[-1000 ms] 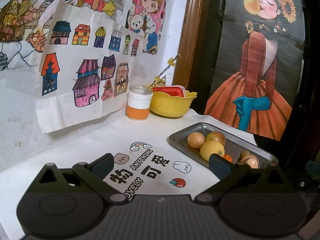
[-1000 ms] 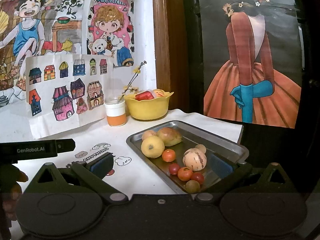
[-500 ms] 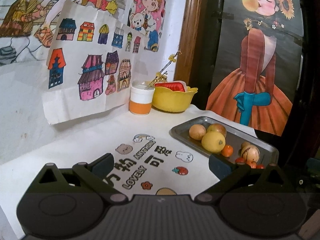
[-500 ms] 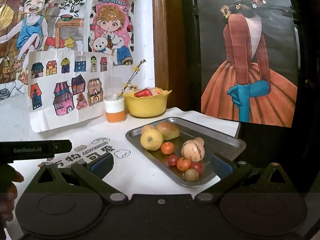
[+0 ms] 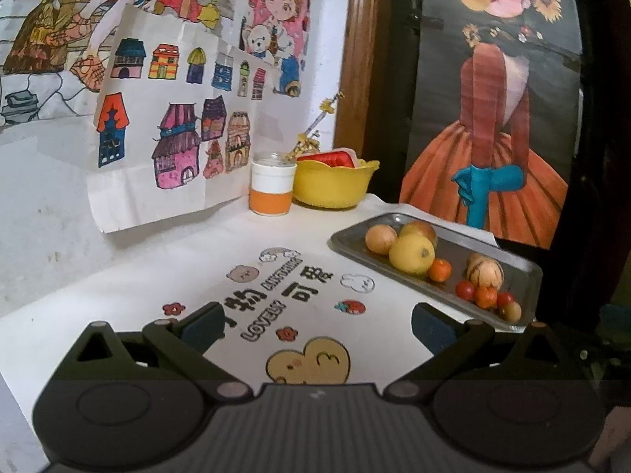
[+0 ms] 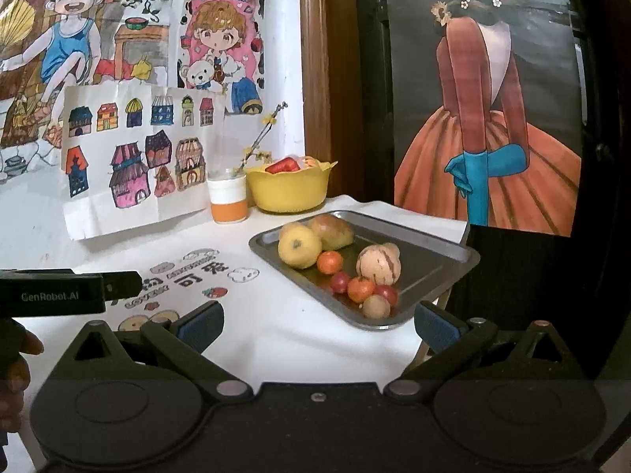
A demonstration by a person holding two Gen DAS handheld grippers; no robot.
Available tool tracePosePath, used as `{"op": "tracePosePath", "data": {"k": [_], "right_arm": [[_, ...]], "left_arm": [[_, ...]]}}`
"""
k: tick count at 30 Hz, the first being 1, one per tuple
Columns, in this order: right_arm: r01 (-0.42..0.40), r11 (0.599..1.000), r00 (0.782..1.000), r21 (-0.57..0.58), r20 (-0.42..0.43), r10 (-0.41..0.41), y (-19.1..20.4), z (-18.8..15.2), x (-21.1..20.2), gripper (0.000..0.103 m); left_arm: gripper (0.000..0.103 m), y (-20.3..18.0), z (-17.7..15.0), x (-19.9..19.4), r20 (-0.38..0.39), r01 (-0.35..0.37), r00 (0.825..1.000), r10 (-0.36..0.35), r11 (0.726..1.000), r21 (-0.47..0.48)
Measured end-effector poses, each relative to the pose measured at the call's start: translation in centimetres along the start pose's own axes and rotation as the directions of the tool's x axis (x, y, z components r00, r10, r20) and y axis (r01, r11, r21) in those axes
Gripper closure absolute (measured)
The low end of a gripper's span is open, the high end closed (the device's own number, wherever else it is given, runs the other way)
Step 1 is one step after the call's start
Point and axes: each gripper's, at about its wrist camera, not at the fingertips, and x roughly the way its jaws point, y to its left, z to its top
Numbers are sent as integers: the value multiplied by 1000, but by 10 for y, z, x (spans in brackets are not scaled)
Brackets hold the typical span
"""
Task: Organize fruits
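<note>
A metal tray (image 6: 445, 246) (image 5: 520, 272) on the white table holds several fruits: a yellow apple (image 6: 299, 245) (image 5: 411, 254), a brownish pear (image 6: 331, 230), a striped round melon (image 6: 379, 265) (image 5: 485, 274), a small orange (image 6: 329, 262) and small red tomatoes (image 6: 339, 282). A yellow bowl (image 6: 288, 191) (image 5: 333, 183) with red and orange fruit stands behind the tray. My right gripper (image 6: 317, 323) is open and empty just in front of the tray. My left gripper (image 5: 315, 321) is open and empty over the printed mat, left of the tray.
A white and orange cup (image 6: 228, 201) (image 5: 272, 191) with a flowering twig stands left of the bowl. Drawings hang on the wall behind. The printed mat (image 5: 284, 295) covers the table's front. The table's right edge drops off beside the tray. A hand (image 6: 15, 358) holds the left gripper's body (image 6: 67, 291).
Both grippers have pulled back and risen a little, so more of the mat and tray shows. Both stay open and the fruits have not moved.
</note>
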Motion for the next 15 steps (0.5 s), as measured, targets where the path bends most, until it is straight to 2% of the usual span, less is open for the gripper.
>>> {"op": "tracePosePath", "data": {"k": [15], "right_arm": [[-34,999,999,-25,-24,34,9,-18,-11,1]], "left_arm": [[0,2,-20,-15,-35,-5,999,5,1000,3]]}}
